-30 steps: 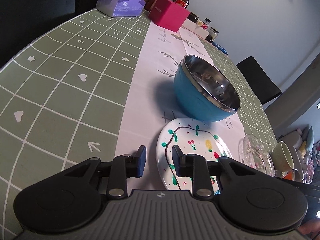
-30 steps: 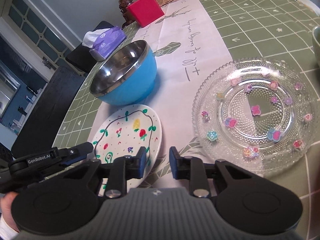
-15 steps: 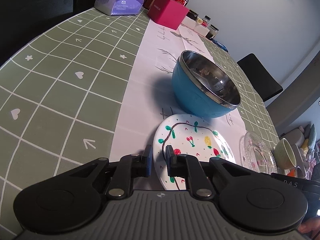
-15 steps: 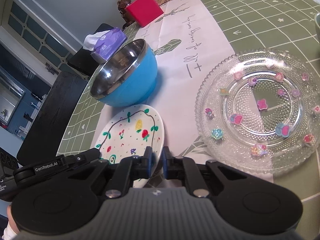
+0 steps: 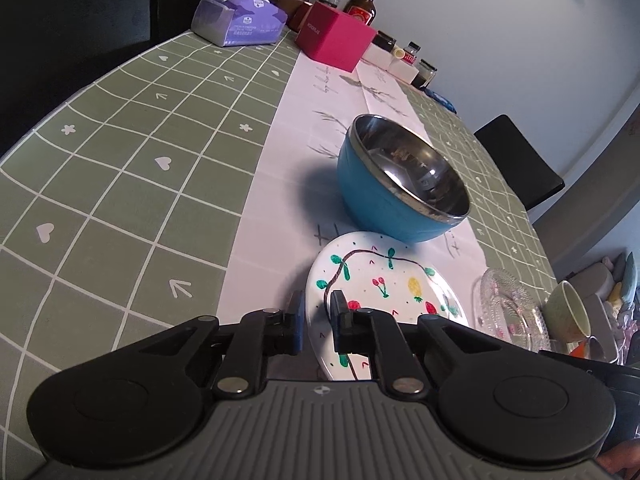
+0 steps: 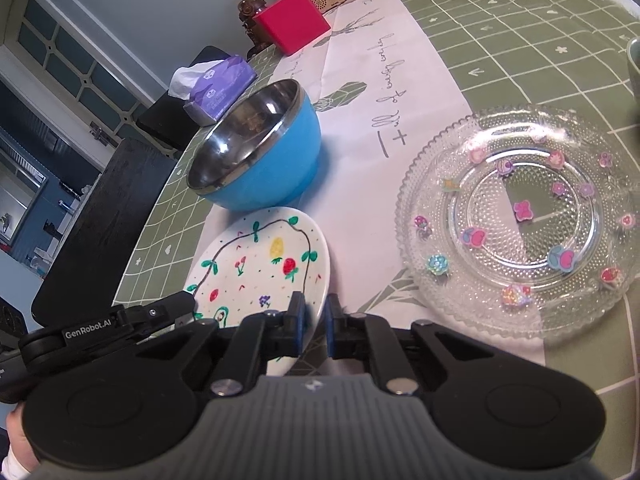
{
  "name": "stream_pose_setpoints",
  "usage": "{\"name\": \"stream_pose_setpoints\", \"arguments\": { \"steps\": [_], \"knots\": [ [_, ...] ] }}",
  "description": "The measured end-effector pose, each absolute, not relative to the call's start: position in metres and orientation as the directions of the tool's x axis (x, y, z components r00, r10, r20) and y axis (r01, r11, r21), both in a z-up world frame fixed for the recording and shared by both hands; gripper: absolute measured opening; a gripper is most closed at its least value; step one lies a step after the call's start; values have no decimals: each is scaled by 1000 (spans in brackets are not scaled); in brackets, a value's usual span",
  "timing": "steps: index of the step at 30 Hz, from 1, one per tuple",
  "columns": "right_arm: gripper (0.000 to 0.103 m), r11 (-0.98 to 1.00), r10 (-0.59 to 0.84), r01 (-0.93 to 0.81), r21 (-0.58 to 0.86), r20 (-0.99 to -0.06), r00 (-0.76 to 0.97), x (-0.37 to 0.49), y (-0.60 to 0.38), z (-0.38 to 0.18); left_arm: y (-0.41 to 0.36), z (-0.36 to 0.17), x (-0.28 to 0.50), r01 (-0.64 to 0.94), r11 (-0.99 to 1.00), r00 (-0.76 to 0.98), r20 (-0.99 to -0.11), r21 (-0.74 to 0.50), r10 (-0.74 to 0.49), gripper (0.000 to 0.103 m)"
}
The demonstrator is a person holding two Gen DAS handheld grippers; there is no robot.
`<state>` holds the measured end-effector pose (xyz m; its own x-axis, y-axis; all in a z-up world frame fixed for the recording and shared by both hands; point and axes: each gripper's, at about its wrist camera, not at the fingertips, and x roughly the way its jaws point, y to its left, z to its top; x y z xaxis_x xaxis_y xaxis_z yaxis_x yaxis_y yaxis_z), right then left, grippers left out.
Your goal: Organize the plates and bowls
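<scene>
A white plate painted with fruit (image 5: 384,280) (image 6: 260,264) lies on the pink runner in front of a blue steel-lined bowl (image 5: 400,184) (image 6: 260,152). My left gripper (image 5: 318,320) is shut on the plate's near left rim. My right gripper (image 6: 314,320) is shut on the plate's near right rim. A clear glass plate with flower stickers (image 6: 516,220) (image 5: 508,308) lies to the right. A pale green bowl (image 5: 568,312) stands beyond it at the far right.
A purple tissue box (image 5: 240,20), a pink box (image 5: 336,36), bottles and jars (image 5: 360,8) line the far end of the green checked table (image 5: 120,160). Black chairs (image 5: 516,160) (image 6: 100,216) stand along both sides.
Both grippers have closed from open onto the painted plate's rim, one on each side. They have moved slightly forward over the rim.
</scene>
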<state>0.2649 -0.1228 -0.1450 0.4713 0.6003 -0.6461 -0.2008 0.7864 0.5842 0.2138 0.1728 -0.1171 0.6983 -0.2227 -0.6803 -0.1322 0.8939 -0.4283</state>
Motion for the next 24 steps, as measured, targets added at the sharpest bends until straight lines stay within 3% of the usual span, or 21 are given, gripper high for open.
{"name": "stream_pose_setpoints", "arguments": {
  "steps": [24],
  "knots": [
    [8, 769, 616, -219, 601, -605, 505, 209, -157, -104, 153, -81, 149, -77, 855, 754, -591, -513, -287, 14]
  ]
}}
